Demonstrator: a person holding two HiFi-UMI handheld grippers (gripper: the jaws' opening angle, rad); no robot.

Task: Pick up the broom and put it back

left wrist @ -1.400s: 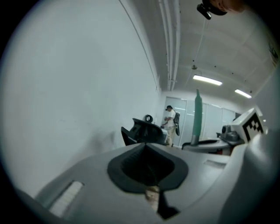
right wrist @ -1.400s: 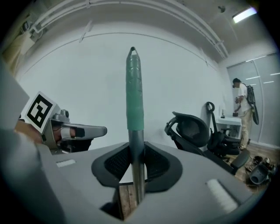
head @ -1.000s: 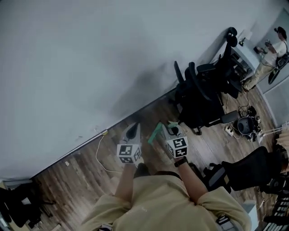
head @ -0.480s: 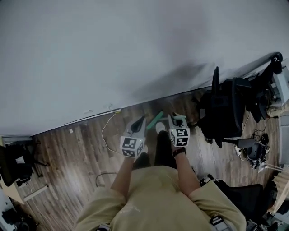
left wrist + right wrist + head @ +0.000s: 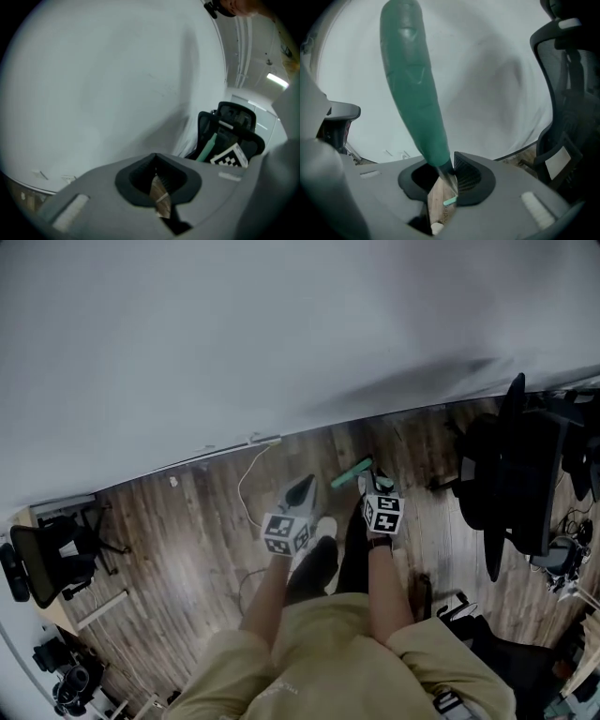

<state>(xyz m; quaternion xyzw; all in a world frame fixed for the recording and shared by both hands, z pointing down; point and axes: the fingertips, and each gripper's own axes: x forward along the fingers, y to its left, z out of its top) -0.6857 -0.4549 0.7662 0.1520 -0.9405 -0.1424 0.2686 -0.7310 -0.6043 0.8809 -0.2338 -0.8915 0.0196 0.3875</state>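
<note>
The broom shows only as its green handle (image 5: 352,472), which sticks out toward the wall from my right gripper (image 5: 371,484). In the right gripper view the handle (image 5: 412,79) rises up and to the left out of the right gripper (image 5: 447,174), which is shut on its lower end. The broom head is hidden. My left gripper (image 5: 302,491) hangs beside it over the wooden floor, holding nothing. In the left gripper view its tips (image 5: 155,161) meet, with only floor behind them, and the green handle (image 5: 206,146) appears to the right.
A white wall (image 5: 281,334) fills the upper part of the head view. A white cable (image 5: 242,498) runs from a wall socket (image 5: 265,440) across the floor. Black office chairs (image 5: 520,474) stand at the right, another chair (image 5: 42,559) at the left. My shoes (image 5: 319,559) are just below the grippers.
Both grippers have come down toward the floor, the right one still holding the green handle. The view has swung, so the black chairs sit further right and the left chair has appeared.
</note>
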